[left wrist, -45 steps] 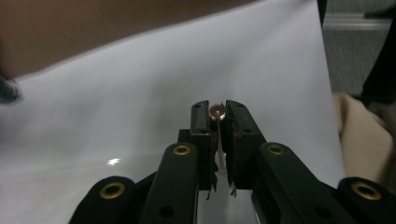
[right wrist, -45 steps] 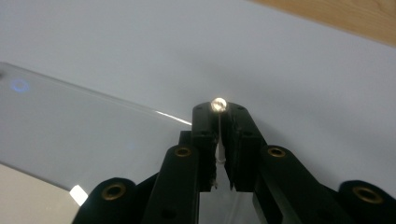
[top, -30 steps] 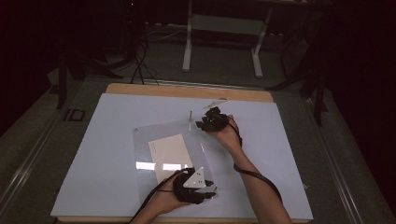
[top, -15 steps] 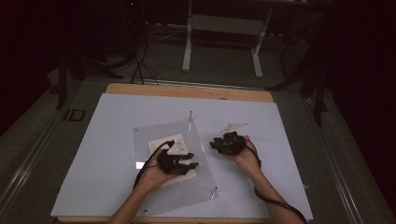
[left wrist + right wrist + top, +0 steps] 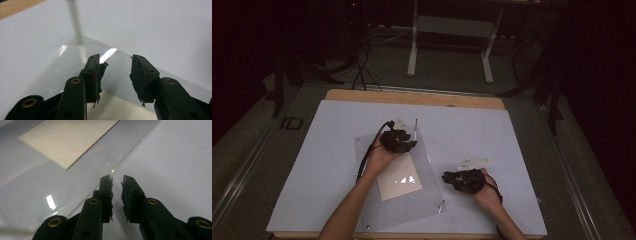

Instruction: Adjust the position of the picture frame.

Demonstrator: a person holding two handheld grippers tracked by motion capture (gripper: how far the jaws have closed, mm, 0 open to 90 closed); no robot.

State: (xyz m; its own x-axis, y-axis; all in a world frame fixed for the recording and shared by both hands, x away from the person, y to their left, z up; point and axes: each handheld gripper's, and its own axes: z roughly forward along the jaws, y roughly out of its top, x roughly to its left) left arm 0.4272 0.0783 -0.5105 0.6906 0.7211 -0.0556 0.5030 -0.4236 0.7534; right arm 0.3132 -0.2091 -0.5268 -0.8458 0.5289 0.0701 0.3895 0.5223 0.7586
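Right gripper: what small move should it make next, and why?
Probably ease the right gripper forward and down to the near edge of the clear sheet. Its jaws have just been closing, with a narrow gap and nothing between them, and they point along that edge. The left gripper is open over the sheet's far corner by the post.

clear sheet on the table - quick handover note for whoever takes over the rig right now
Left hand-held gripper: open, nothing between the jaws, over the far part of the clear sheet, near its far corner post.
Right hand-held gripper: jaws have just been closing, a narrow gap is left, nothing between them; it sits just off the sheet's right edge.
Beige card lies flat under the sheet, which stands on small corner posts on the white table.
Done: nothing gripped.
Left: probably gripping the sheet's edge to lift it.
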